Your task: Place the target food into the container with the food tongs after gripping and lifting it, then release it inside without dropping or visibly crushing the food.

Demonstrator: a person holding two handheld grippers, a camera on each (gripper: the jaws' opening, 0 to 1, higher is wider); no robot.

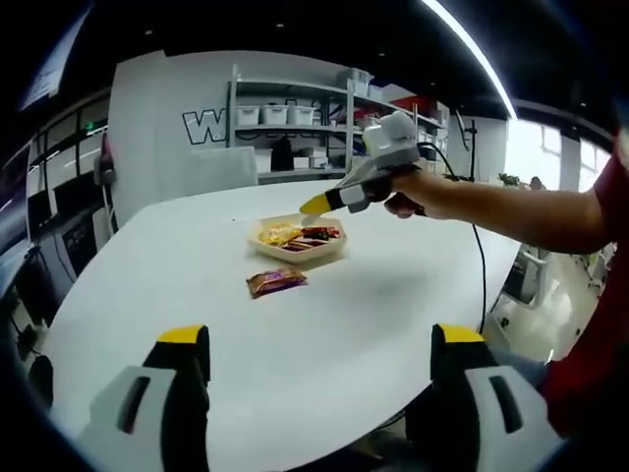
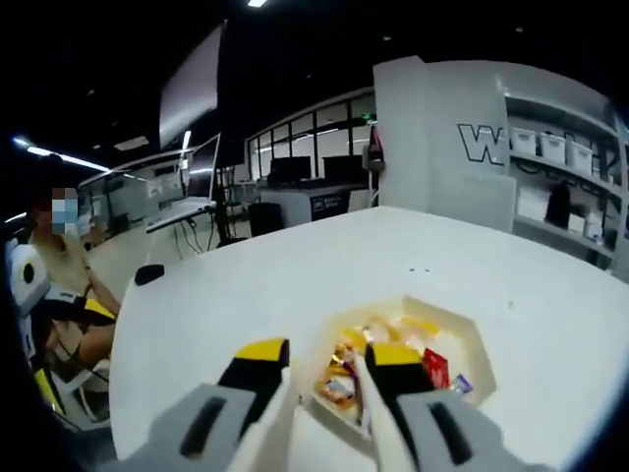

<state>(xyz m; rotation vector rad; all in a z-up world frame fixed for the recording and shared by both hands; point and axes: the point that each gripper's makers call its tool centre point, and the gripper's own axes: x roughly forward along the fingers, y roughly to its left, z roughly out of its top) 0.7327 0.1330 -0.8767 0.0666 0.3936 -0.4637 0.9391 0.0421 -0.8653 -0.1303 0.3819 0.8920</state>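
White tongs (image 2: 329, 388) parted over snack-filled tray (image 2: 462, 329), white table (image 2: 295, 265)

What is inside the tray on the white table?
The tray holds colourful wrapped snacks, yellow and red ones. The right hand-held gripper reaches over it and covers some, so the rest cannot be seen.

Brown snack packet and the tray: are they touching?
Apart. The left gripper view shows bare white table between the brown snack packet and the tray.
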